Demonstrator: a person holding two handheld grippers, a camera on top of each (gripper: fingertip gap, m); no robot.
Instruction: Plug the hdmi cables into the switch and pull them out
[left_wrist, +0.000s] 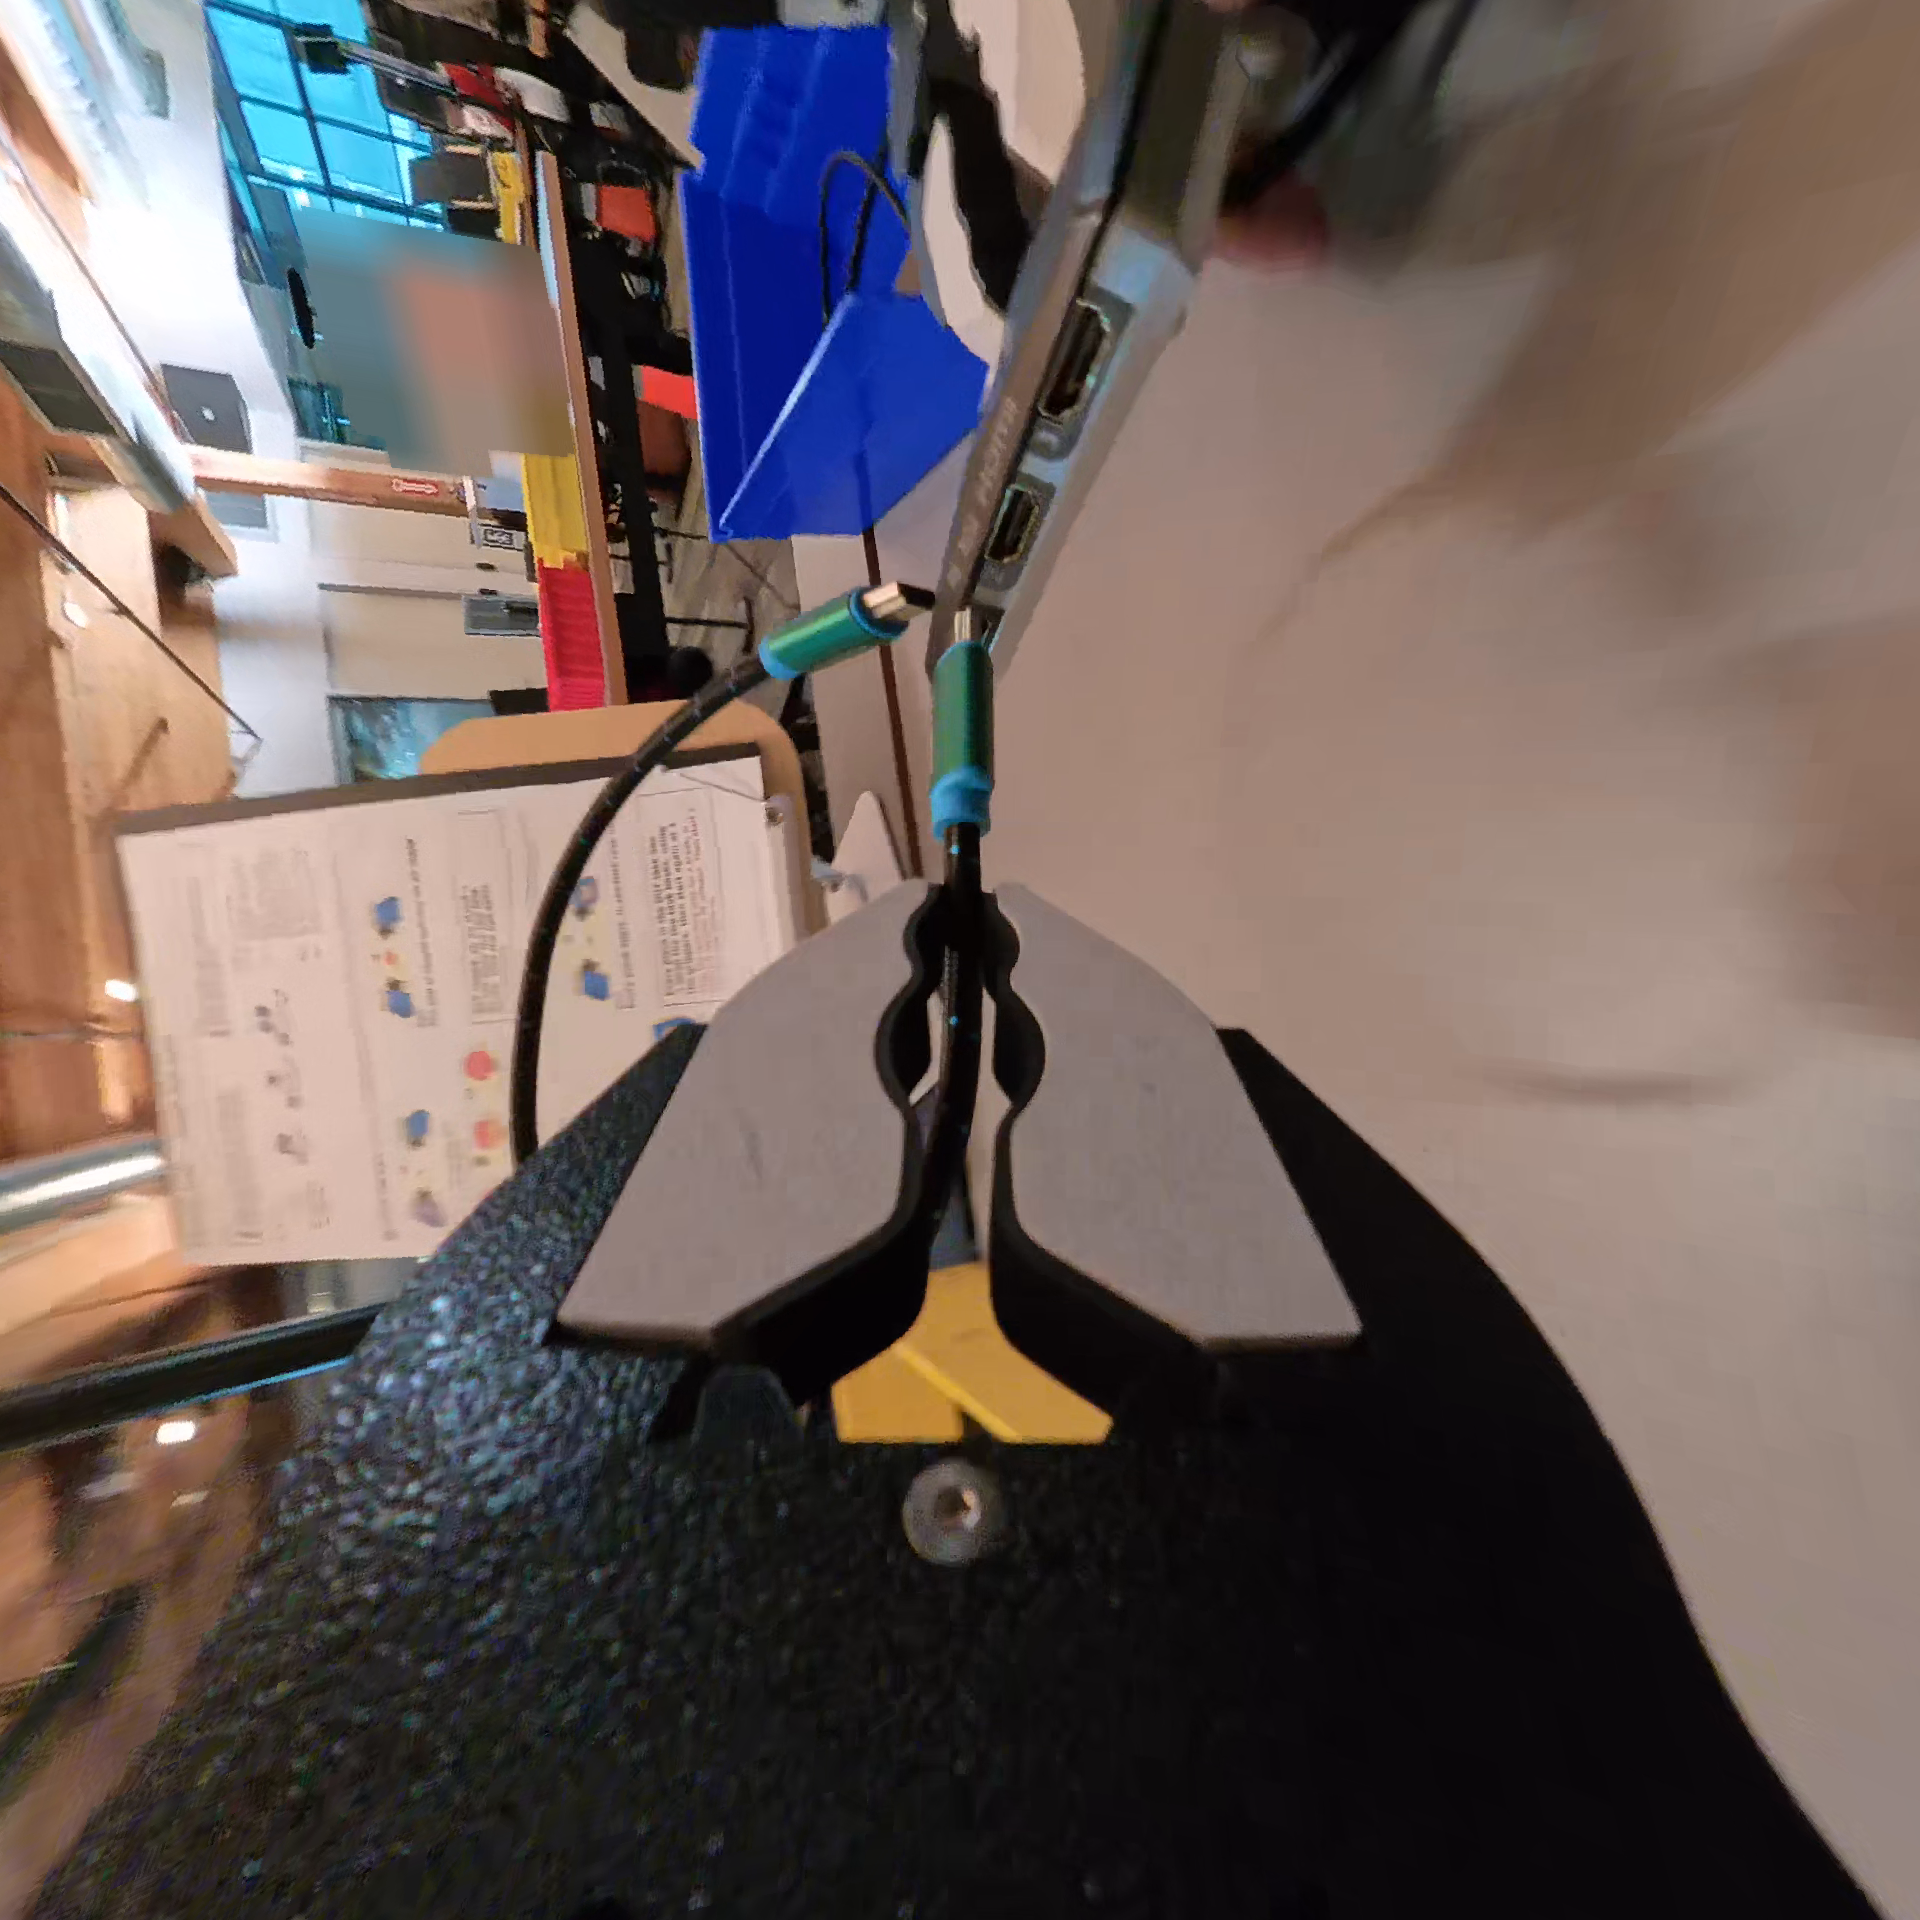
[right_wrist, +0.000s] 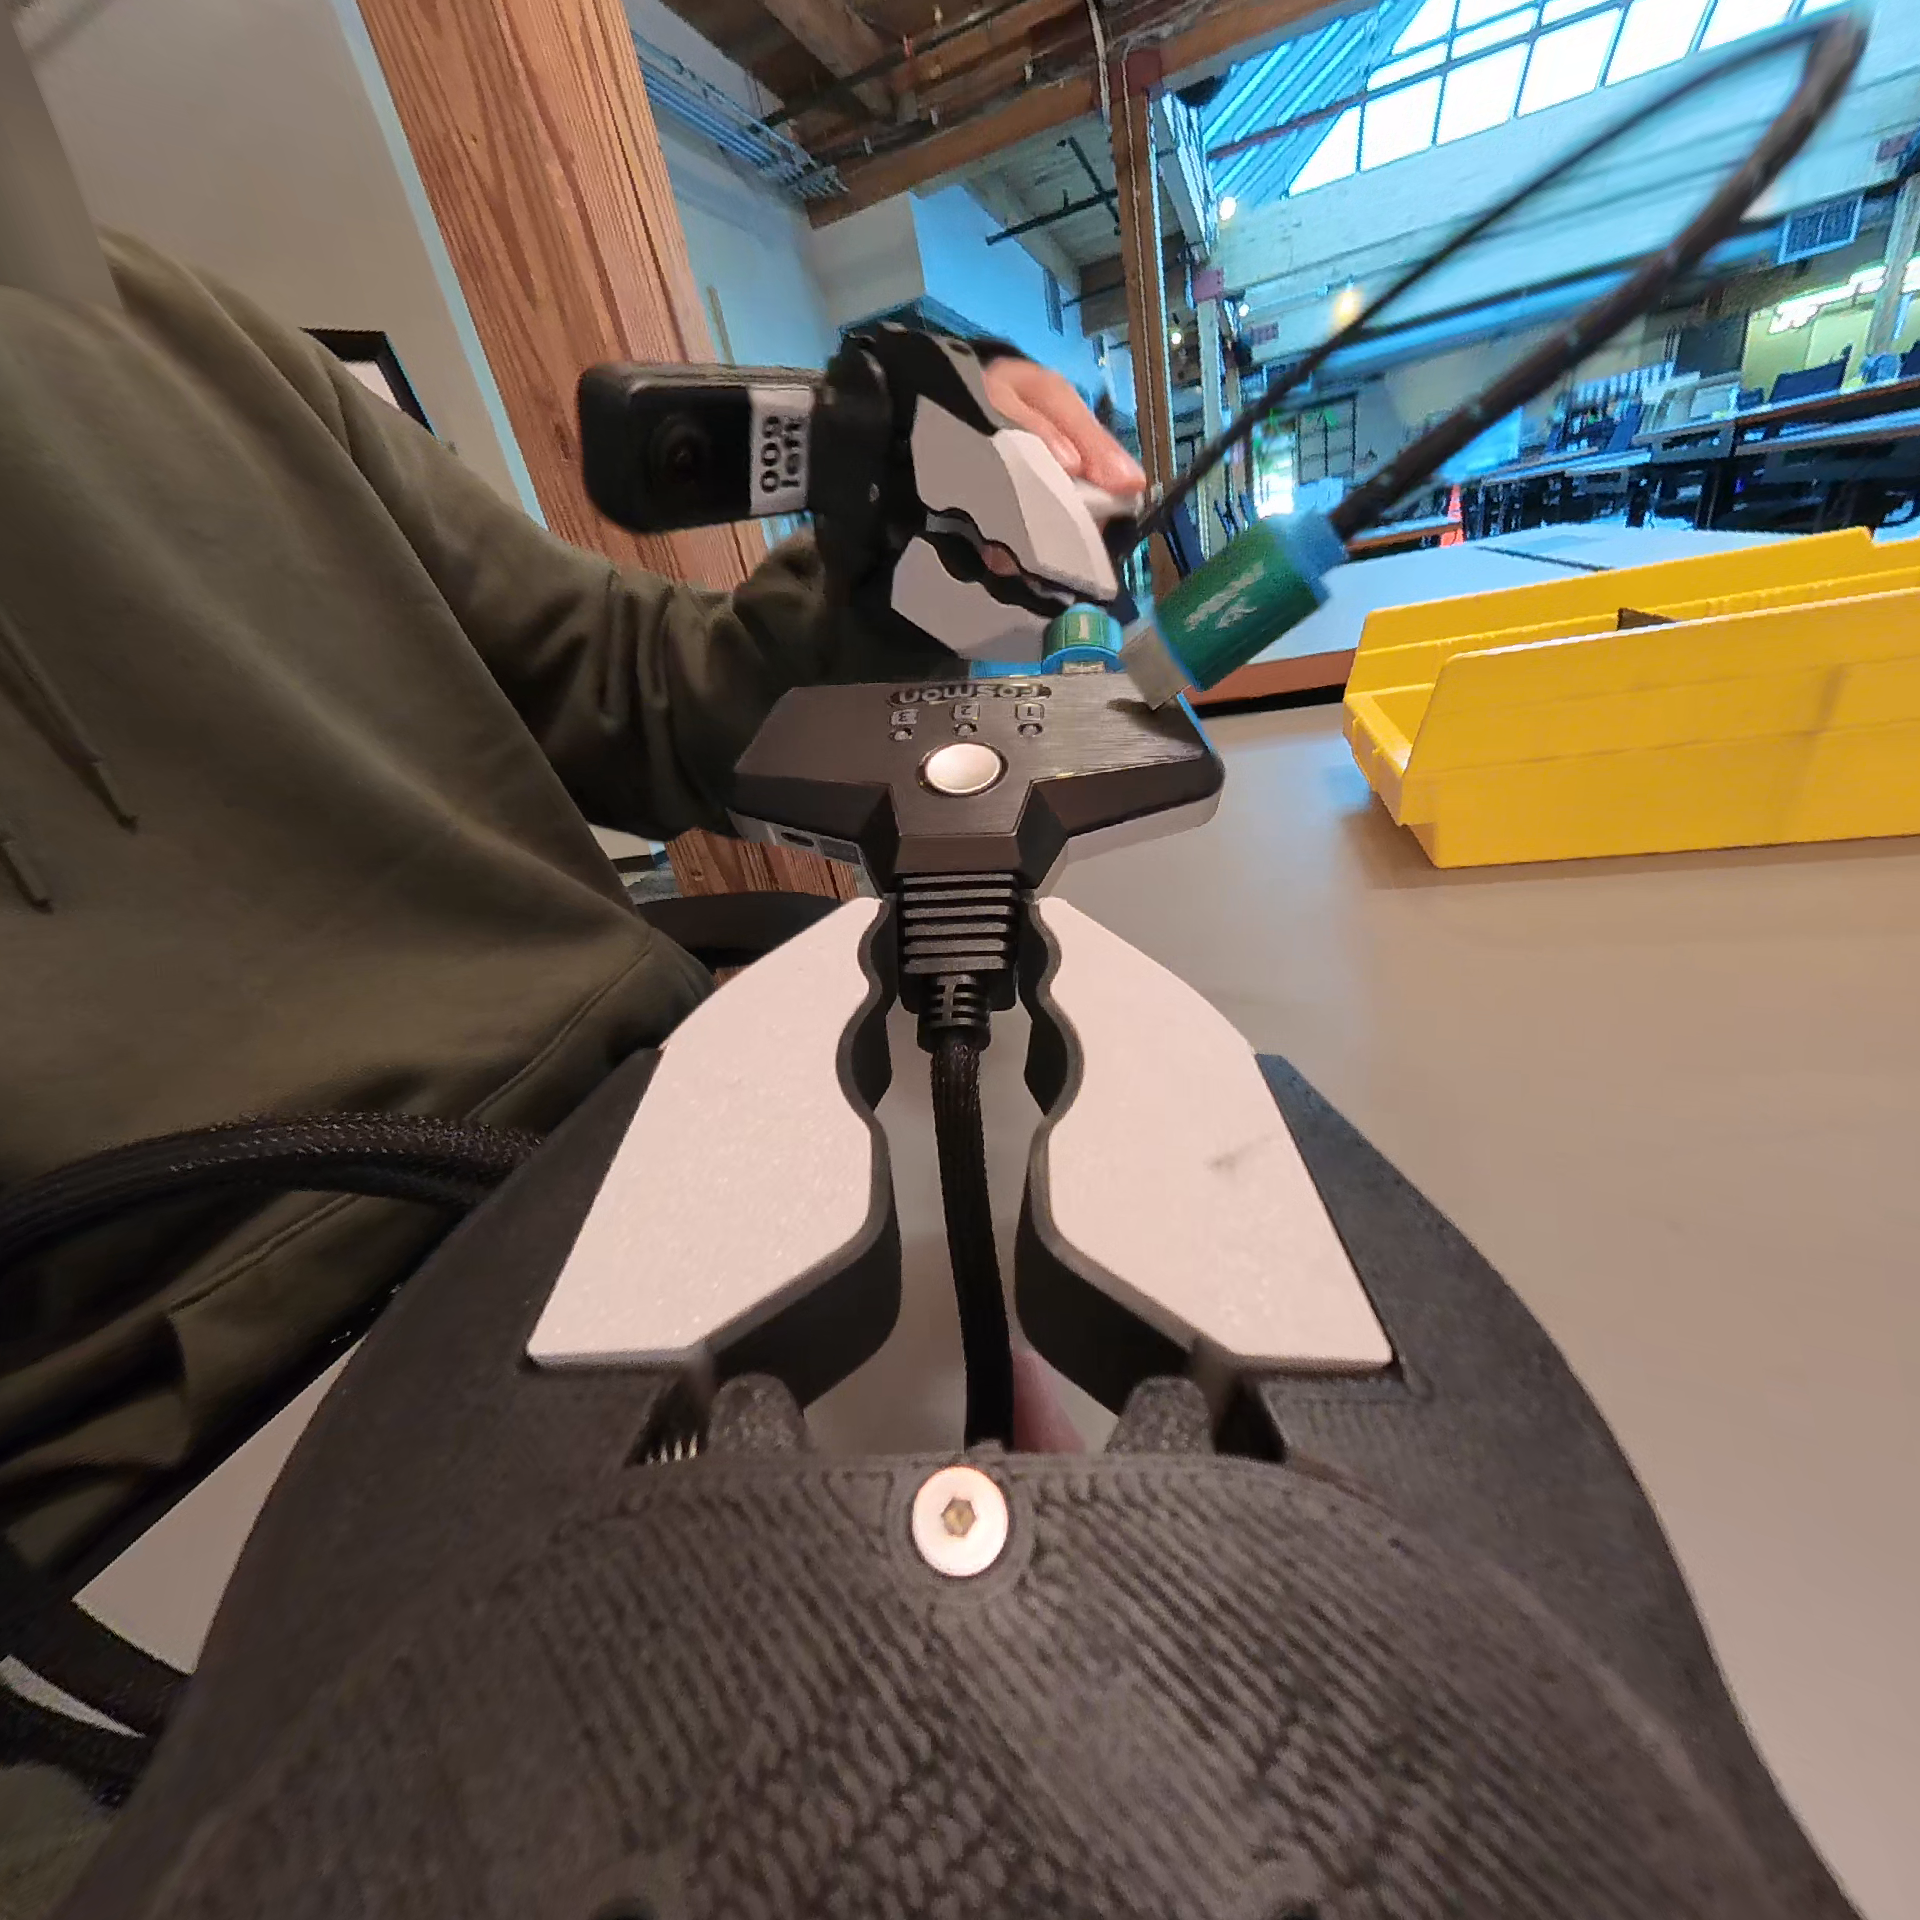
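My left gripper (left_wrist: 961, 904) is shut on a black HDMI cable (left_wrist: 961, 997) just behind its green plug (left_wrist: 961, 717). The plug's metal tip meets the nearest port of the black switch (left_wrist: 1070, 374); how deep it sits I cannot tell. Two other ports (left_wrist: 1075, 358) are empty. The cable's other green plug (left_wrist: 836, 634) hangs free beside it. My right gripper (right_wrist: 958, 925) is shut on the ribbed cable neck of the switch (right_wrist: 977, 758) and holds it above the table. In the right wrist view the left gripper (right_wrist: 1018, 540) is behind the switch, and the free plug (right_wrist: 1236, 608) is over its far right corner.
A yellow bin (right_wrist: 1621, 707) stands on the grey table (right_wrist: 1507, 1091) at the right. A blue bin (left_wrist: 821, 312) lies beyond the switch. A person's olive sleeve (right_wrist: 312, 727) fills the left. A printed sheet (left_wrist: 436, 997) stands at the table's edge.
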